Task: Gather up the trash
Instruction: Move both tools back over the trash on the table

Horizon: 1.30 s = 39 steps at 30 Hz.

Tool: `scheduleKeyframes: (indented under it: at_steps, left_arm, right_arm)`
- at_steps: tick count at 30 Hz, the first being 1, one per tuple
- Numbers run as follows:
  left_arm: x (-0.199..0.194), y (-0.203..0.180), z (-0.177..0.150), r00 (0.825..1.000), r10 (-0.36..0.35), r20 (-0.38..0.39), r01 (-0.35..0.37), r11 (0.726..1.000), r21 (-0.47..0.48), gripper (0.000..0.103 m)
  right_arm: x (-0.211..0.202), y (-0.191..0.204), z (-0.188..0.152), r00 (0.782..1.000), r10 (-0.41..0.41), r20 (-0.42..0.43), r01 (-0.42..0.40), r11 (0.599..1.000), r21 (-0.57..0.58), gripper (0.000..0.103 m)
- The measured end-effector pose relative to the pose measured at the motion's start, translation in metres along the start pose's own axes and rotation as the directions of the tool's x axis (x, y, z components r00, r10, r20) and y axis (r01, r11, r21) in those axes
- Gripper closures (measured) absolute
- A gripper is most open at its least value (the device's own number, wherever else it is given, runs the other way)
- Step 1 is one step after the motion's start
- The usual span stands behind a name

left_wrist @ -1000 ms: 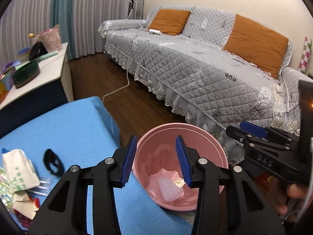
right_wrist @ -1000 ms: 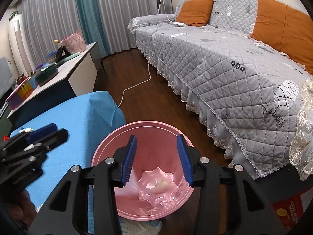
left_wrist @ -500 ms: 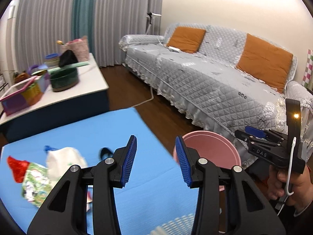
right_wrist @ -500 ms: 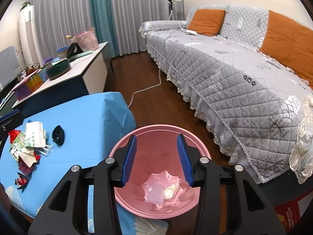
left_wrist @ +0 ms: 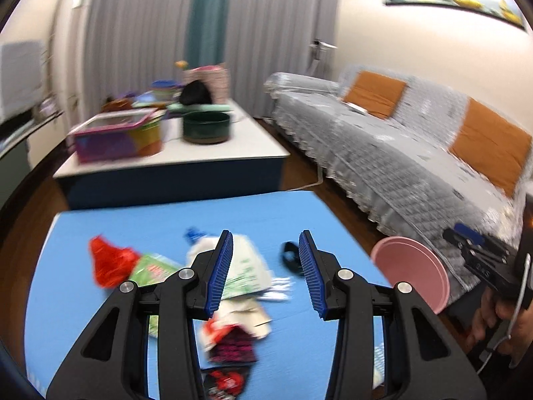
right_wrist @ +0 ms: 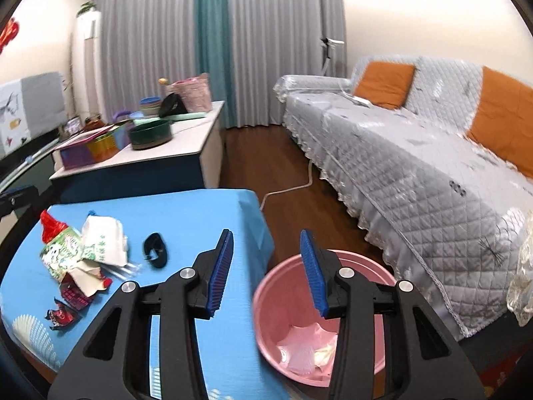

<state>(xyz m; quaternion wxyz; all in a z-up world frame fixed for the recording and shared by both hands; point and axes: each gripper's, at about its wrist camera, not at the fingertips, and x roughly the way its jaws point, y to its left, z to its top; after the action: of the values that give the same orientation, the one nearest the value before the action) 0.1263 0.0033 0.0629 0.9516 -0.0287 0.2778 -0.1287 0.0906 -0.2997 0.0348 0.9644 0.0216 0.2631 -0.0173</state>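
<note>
Trash pile (right_wrist: 80,260) sits lower left on the blue tabletop (right_wrist: 200,213): crinkly wrappers and paper, light and floppy, so pinch a bunched edge. Left gripper (left_wrist: 263,266) and right gripper (right_wrist: 266,266) both have fingers apart, empty. Pink bin (right_wrist: 286,280) lower middle. Left view's blurry, so pieces are hard to separate.

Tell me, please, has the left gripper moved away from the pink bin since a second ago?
Yes. The left gripper has swung from over the pink bin leftward to the trash pile on the blue table.

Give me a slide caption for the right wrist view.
Open, empty right gripper above the pink bin, with wrappers left on the blue table.
</note>
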Motion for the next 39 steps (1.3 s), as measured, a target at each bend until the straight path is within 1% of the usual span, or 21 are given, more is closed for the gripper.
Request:
scheduleKeyframes:
  at_steps: [1, 2, 4, 6, 9, 12, 15, 19, 22, 26, 29, 31, 36, 39]
  left_arm:
    - [-0.002, 0.010, -0.002, 1.000, 0.014, -0.002, -0.014, 0.999, -0.029, 0.062]
    - [-0.004, 0.022, -0.004, 1.000, 0.027, -0.005, -0.027, 0.998, -0.060, 0.062]
    - [-0.009, 0.041, -0.008, 0.998, 0.061, -0.007, -0.061, 0.993, -0.100, 0.062]
    - [-0.014, 0.060, -0.013, 0.996, 0.092, -0.009, -0.092, 0.987, -0.135, 0.062]
    - [-0.016, 0.081, -0.019, 0.991, 0.133, -0.021, -0.135, 0.975, -0.176, 0.062]
    - [-0.017, 0.103, -0.025, 0.985, 0.168, -0.036, -0.172, 0.962, -0.213, 0.062]
    - [-0.016, 0.119, -0.031, 0.980, 0.195, -0.051, -0.201, 0.952, -0.232, 0.062]
    - [-0.013, 0.139, -0.042, 0.972, 0.218, -0.082, -0.232, 0.938, -0.259, 0.062]
    - [-0.004, 0.148, -0.048, 0.968, 0.223, -0.112, -0.246, 0.929, -0.275, 0.062]
    - [0.011, 0.157, -0.056, 0.966, 0.209, -0.151, -0.245, 0.927, -0.285, 0.062]
    - [0.024, 0.160, -0.061, 0.963, 0.201, -0.180, -0.246, 0.928, -0.279, 0.062]
    - [0.033, 0.162, -0.064, 0.963, 0.181, -0.200, -0.235, 0.928, -0.288, 0.062]
    - [0.052, 0.161, -0.067, 0.960, 0.153, -0.236, -0.221, 0.928, -0.299, 0.062]
    - [0.062, 0.158, -0.069, 0.956, 0.148, -0.252, -0.220, 0.932, -0.288, 0.062]
  right_arm:
    - [0.002, 0.009, 0.000, 0.999, 0.032, -0.016, -0.032, 0.999, 0.000, 0.066]
    - [0.003, 0.015, 0.000, 0.999, 0.046, -0.021, -0.046, 0.999, -0.002, 0.069]
    - [0.005, 0.031, 0.000, 0.996, 0.084, -0.029, -0.084, 0.996, -0.025, 0.069]
    - [0.008, 0.054, 0.000, 0.993, 0.116, -0.032, -0.119, 0.990, -0.073, 0.069]
    - [0.011, 0.085, -0.004, 0.983, 0.177, -0.048, -0.182, 0.976, -0.122, 0.069]
    - [0.019, 0.124, -0.011, 0.966, 0.245, -0.084, -0.257, 0.947, -0.193, 0.069]
    - [0.029, 0.162, -0.024, 0.944, 0.303, -0.130, -0.328, 0.907, -0.265, 0.069]
    - [0.041, 0.198, -0.041, 0.919, 0.347, -0.185, -0.390, 0.866, -0.313, 0.069]
    - [0.049, 0.219, -0.054, 0.902, 0.370, -0.222, -0.428, 0.834, -0.349, 0.069]
    - [0.059, 0.236, -0.066, 0.890, 0.379, -0.255, -0.452, 0.808, -0.378, 0.069]
    - [0.068, 0.243, -0.070, 0.889, 0.366, -0.275, -0.450, 0.805, -0.385, 0.069]
    - [0.076, 0.246, -0.073, 0.888, 0.359, -0.288, -0.451, 0.807, -0.382, 0.069]
    - [0.085, 0.243, -0.077, 0.891, 0.337, -0.303, -0.438, 0.810, -0.390, 0.069]
    - [0.089, 0.241, -0.076, 0.894, 0.331, -0.302, -0.432, 0.816, -0.384, 0.069]
